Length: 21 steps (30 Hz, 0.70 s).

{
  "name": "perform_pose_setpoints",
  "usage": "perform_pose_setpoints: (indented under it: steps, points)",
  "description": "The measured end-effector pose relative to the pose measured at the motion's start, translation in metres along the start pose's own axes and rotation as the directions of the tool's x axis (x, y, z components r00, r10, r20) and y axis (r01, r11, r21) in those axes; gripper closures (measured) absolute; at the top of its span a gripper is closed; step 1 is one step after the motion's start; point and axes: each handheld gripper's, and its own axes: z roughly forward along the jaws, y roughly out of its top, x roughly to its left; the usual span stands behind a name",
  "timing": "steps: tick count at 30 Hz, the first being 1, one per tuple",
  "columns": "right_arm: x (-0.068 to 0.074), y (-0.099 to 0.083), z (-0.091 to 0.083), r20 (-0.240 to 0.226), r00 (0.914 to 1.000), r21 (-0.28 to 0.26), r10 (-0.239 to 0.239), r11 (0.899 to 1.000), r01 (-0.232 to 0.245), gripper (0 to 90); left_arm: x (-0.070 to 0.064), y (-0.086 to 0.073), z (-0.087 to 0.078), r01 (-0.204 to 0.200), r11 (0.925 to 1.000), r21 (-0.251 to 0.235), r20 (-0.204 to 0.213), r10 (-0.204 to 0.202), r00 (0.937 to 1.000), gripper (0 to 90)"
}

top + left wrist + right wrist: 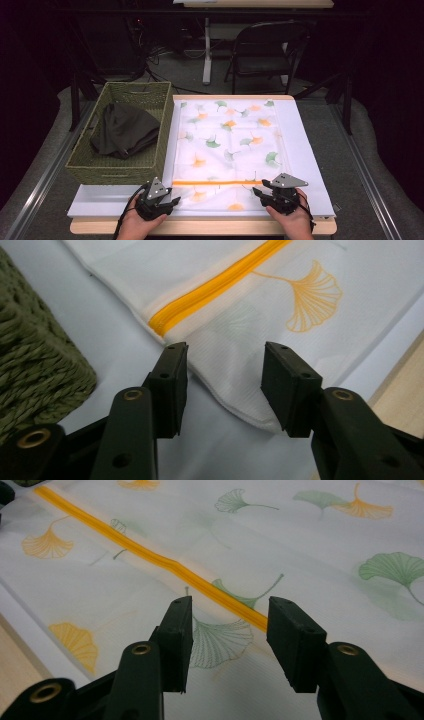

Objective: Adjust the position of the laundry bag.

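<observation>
The bag (227,150), a white mesh pouch printed with ginkgo leaves, lies flat and spread out, and everything else is placed around it. Its orange zipper (216,183) runs across its near end and looks closed along the length that shows. The left gripper (161,202) sits at the bag's near left corner, jaws apart with the corner's edge between them, nothing pinched yet. The right gripper (264,192) hovers over the bag's near right part, jaws also apart, straddling the zipper line just above the cloth. So the work looks barely begun: both tools are poised and no grip is made; grasping, and whatever opening or filling follows, is all still to come. Left of the bag stands a woven basket (86,167) with a dark garment (125,130) bundled inside. Under the bag lies a pale sheet (305,150) on a wooden table (200,227). Beyond the bag, a folding chair (267,47) stands in a dim room.
</observation>
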Motion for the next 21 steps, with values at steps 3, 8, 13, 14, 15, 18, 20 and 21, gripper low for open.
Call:
perform_pose_setpoints:
  steps: [3, 8, 13, 14, 15, 18, 20, 21]
  points:
    - [-0.005, 0.0, 0.0, 0.015, 0.9998, -0.005, 0.014, 1.0, -0.014, 53.1, -0.002, 0.0, 0.0, 0.001, 1.0, 0.004, 0.006, -0.001, 1.0, 58.1]
    - [-0.011, 0.001, -0.002, 0.047, 0.9987, -0.009, 0.019, 1.0, -0.018, 53.2, 0.0, 0.0, 0.001, 0.018, 0.9998, -0.001, 0.03, -0.018, 0.9994, 64.1]
    - [-0.03, 0.003, -0.006, 0.152, 0.9865, -0.038, 0.06, 0.998, -0.055, 53.1, 0.003, 0.0, 0.001, 0.046, 0.9989, -0.006, 0.021, -0.046, 0.9987, 72.4]
    - [-0.035, 0.003, -0.007, 0.175, 0.9816, -0.042, 0.076, 0.997, -0.07, 53.1, 0.003, 0.0, 0.001, 0.044, 0.999, -0.006, 0.019, -0.044, 0.9989, 73.7]
    - [-0.035, 0.003, -0.007, 0.175, 0.9816, -0.042, 0.076, 0.997, -0.07, 53.1, 0.003, 0.0, 0.001, 0.044, 0.999, -0.006, 0.019, -0.044, 0.9989, 74.4]
    - [-0.055, 0.003, -0.01, 0.253, 0.959, -0.049, 0.127, 0.992, -0.119, 54.4, 0.001, 0.001, 0.002, 0.041, 0.9992, 0.001, 0.01, -0.041, 0.9991, 76.6]
    - [-0.065, 0.002, -0.011, 0.276, 0.9472, -0.051, 0.164, 0.986, -0.156, 55.2, 0.001, 0.002, 0.001, 0.025, 0.9997, 0.006, 0.006, -0.025, 0.9997, 78.0]
    - [-0.07, 0.001, -0.011, 0.288, 0.9413, -0.05, 0.177, 0.984, -0.169, 55.6, 0.0, 0.002, 0.001, 0.023, 0.9997, 0.005, 0.004, -0.023, 0.9997, 78.6]
